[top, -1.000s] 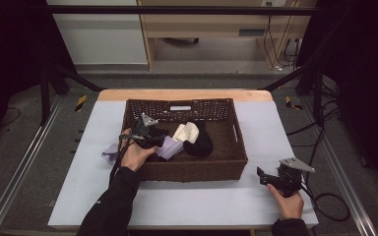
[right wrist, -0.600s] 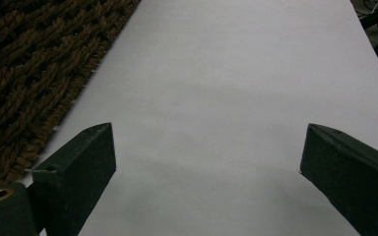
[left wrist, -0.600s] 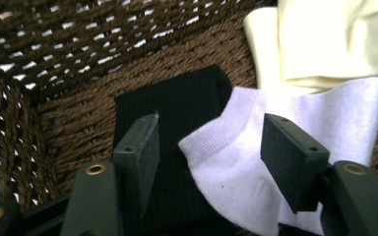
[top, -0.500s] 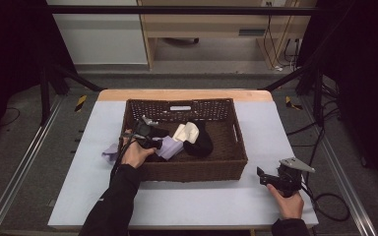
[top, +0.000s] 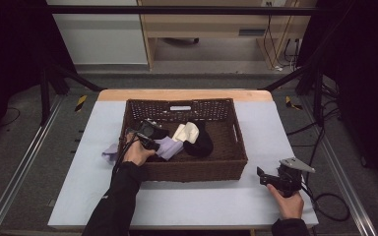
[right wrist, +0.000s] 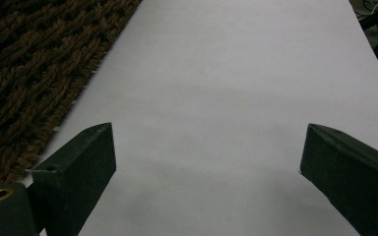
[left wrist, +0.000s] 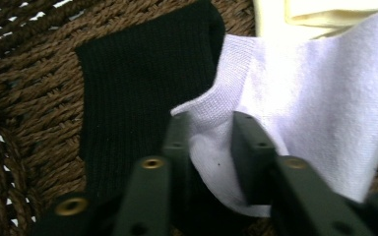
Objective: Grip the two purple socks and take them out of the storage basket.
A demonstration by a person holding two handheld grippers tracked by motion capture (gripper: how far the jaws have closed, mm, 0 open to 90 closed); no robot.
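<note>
A brown wicker basket [top: 192,172] stands mid-table and holds several socks. Inside its left part, my left gripper [top: 153,141] is shut on a fold of a pale lavender sock [top: 170,146]. In the left gripper view the jaws [left wrist: 211,123] pinch that sock's edge [left wrist: 325,108], which lies over a black sock [left wrist: 128,88] on the woven bottom [left wrist: 24,98]. A cream sock [top: 186,131] and the black sock [top: 200,142] lie in the basket's middle. My right gripper [top: 262,173] hovers open above the table off the basket's front right corner, nothing between its jaws [right wrist: 206,147].
Another lavender piece of cloth [top: 110,151] lies on the table just outside the basket's left wall. The basket's side [right wrist: 29,64] is to the left of my right gripper. Pale table surface [right wrist: 236,73] stretches ahead of it. Cables trail off the table's right edge.
</note>
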